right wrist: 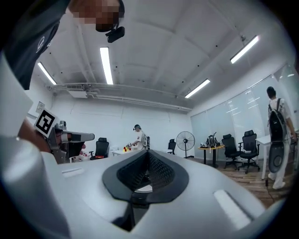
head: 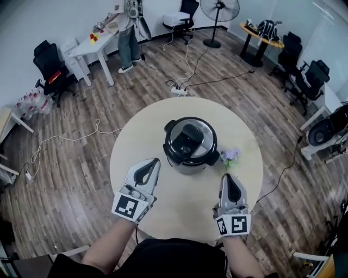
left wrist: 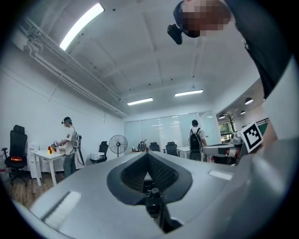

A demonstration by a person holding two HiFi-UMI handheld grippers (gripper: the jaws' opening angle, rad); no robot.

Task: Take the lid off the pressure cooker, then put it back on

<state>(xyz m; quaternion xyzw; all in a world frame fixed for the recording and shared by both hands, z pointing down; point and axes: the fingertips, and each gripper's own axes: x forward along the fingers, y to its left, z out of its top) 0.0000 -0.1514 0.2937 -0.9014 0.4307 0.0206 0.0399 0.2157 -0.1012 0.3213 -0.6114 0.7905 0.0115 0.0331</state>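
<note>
Hovering empty, both jaws clenched, on the near side of the pressure cooker [head: 190,145] mid-desk [head: 136,146].
Its lid [head: 188,140] sits on; reaching in clenched, my left gripper [head: 155,162] or right gripper [head: 228,176] could shove it into the flowers [head: 230,157] beside it.

place: office; signs: swivel chairs [head: 48,64], desks [head: 91,46], glass partitions [left wrist: 159,129]

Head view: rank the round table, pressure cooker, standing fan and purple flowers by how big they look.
1. Round table
2. Pressure cooker
3. Standing fan; it stands far back across the room, so it is probably bigger in reality than it looks here.
4. Purple flowers, clearly the smallest.
</note>
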